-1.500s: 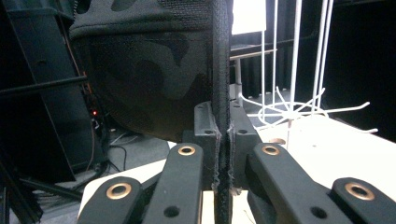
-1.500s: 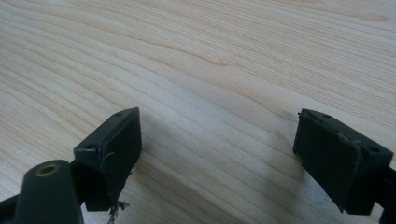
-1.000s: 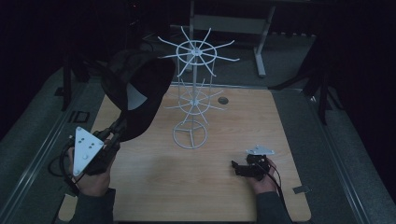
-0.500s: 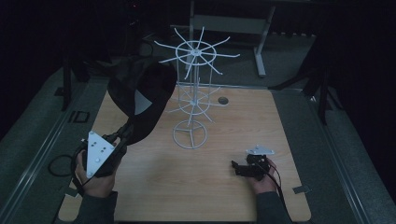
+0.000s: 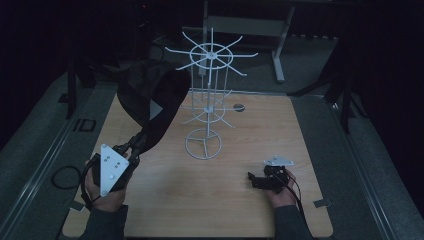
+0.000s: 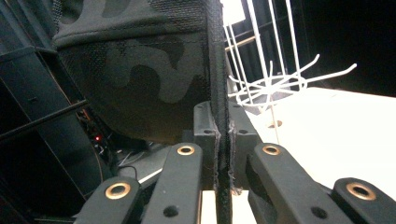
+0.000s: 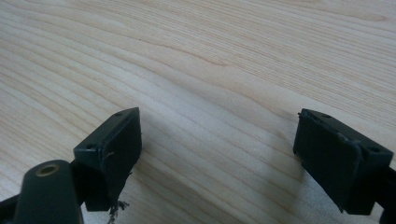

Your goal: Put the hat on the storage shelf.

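On the wooden table (image 5: pixel 210 200), the biggest thing in front of me, one white wire rack (image 5: pixel 206 100) stands upright near the middle, with a round foot, a thin post and two tiers of spokes that end in upturned hooks; it also shows past my left jaws (image 6: pixel 271 70). Nothing hangs on those hooks. Just left of the rack, and overlapping its upper spokes from where the high camera looks, is the one dark camouflage cap (image 5: pixel 150 97), raised off the table and hanging above its left part; whether its cloth touches the wire I cannot tell. My left gripper (image 5: pixel 134 150) has its jaws closed tight on the cap's brim, which runs edge-on between the two pads and rises into the cap (image 6: pixel 140 70) close ahead, so the cap blocks most of my look at what lies beyond on that side. My right gripper (image 5: pixel 255 180) lies low over the table's right front part, well apart from the rack and the cap, its two jaws spread wide with bare wood (image 7: pixel 210 70) between them and nothing held. Farther back, a small round hole (image 5: pixel 239 106) sits in the tabletop behind the rack's foot. So: one rack, one cap, two grippers, one hand on each.
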A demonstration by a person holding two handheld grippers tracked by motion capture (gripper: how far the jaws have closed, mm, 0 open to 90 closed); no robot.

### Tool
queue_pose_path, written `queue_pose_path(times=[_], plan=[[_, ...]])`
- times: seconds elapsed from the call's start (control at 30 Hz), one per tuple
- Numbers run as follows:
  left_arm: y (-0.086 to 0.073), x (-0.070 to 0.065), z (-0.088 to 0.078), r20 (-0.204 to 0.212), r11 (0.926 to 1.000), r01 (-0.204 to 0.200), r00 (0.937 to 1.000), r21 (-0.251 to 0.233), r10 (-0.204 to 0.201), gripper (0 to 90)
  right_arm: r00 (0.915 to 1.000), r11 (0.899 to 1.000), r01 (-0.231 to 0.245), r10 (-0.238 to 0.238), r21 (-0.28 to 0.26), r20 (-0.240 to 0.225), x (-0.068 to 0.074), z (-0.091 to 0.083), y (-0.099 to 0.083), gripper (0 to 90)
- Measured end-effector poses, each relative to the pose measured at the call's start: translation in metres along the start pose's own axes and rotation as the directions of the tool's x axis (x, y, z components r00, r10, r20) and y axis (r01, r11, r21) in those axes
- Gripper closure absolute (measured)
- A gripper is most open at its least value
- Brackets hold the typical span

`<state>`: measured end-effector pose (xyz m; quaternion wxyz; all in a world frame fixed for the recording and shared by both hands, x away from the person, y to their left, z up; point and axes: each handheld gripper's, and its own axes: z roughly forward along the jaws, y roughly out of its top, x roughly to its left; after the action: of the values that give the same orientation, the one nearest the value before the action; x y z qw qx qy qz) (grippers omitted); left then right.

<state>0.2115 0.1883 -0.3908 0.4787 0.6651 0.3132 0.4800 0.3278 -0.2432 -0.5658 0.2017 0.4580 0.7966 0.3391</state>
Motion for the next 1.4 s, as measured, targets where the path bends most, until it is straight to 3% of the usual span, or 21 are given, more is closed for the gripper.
queue_pose_path(times=[0.2,0.3,0.53,0.93,1.17,1.4], plan=[[-0.006,-0.005,0.004,0.029,0.9995,0.0,0.9996,0.031,-0.001,78.9,1.0,1.0,0.0,0.0,0.0,0.0,0.0,0.0,0.0,15.0],[-0.009,-0.008,0.006,0.037,0.9994,0.002,0.9993,0.036,-0.004,82.2,1.0,1.0,0.0,0.0,-0.001,0.0,0.0,0.0,0.0,15.0],[-0.008,0.001,0.003,-0.006,0.9978,0.054,0.9985,0.037,-0.054,86.4,1.0,1.0,0.0,0.0,-0.001,0.0,0.0,0.0,0.0,15.0],[0.007,0.007,-0.001,-0.062,0.9984,0.056,0.9965,0.0,-0.056,86.4,1.0,1.0,0.0,0.0,-0.001,0.0,0.0,0.0,0.0,15.0],[0.013,0.01,-0.008,-0.111,0.9983,0.054,0.9922,-0.022,-0.056,86.3,1.0,1.0,0.0,0.0,-0.001,0.0,0.0,0.0,0.0,15.0],[0.021,0.014,-0.008,-0.134,0.9978,0.057,0.9891,-0.035,-0.061,86.3,1.0,1.0,0.001,-0.001,0.0,0.0,0.0,0.0,0.0,15.0]])
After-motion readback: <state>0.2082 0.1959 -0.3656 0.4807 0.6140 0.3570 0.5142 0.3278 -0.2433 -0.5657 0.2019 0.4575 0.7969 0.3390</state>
